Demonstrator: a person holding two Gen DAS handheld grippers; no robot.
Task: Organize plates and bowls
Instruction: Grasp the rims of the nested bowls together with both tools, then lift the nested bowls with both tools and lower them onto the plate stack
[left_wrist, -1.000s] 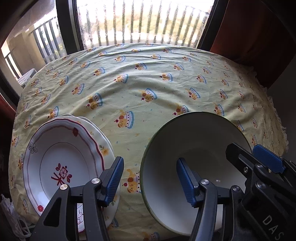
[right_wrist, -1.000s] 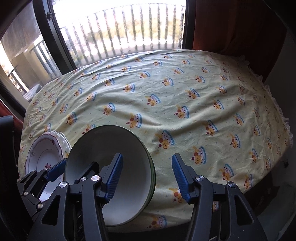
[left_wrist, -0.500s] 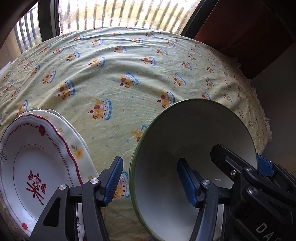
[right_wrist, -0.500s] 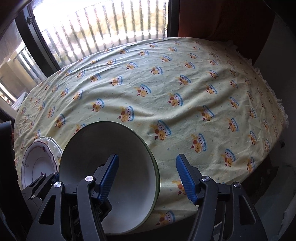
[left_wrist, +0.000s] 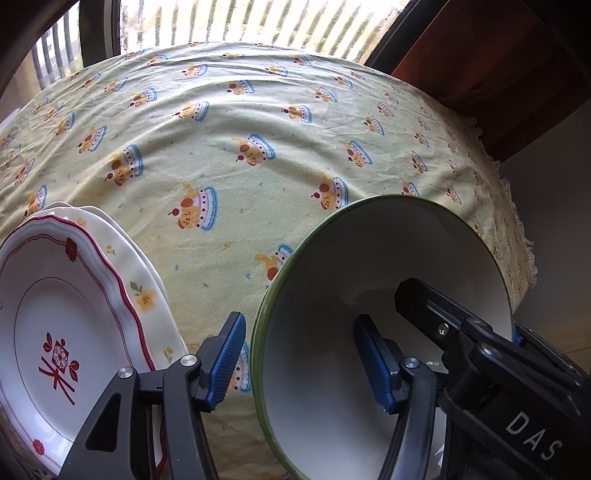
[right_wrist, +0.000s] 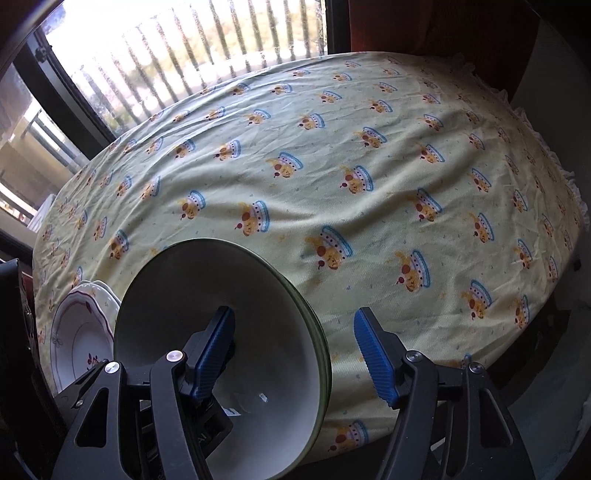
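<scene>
A white bowl with a green rim (left_wrist: 369, 266) (right_wrist: 192, 280) sits near the table's front edge, seemingly nested in another bowl whose rim shows at its right side. My left gripper (left_wrist: 301, 360) is open and straddles the bowl's left rim: one finger outside, one inside. My right gripper (right_wrist: 293, 354) is open and straddles the bowl's right rim the same way. A stack of white plates, the top one with red trim and a red flower (left_wrist: 62, 325) (right_wrist: 79, 332), lies to the left of the bowl.
The table wears a yellow cloth with cake prints (left_wrist: 258, 110) (right_wrist: 406, 147). A window with balcony railing (right_wrist: 184, 55) runs behind it. A red curtain (left_wrist: 498, 48) hangs at the back right. The cloth's frilled edge (left_wrist: 524, 251) drops off at the right.
Both grippers stay open astride the bowl's rim. The bowl appears more tilted and slightly closer to the cameras; the views have shifted a little.
</scene>
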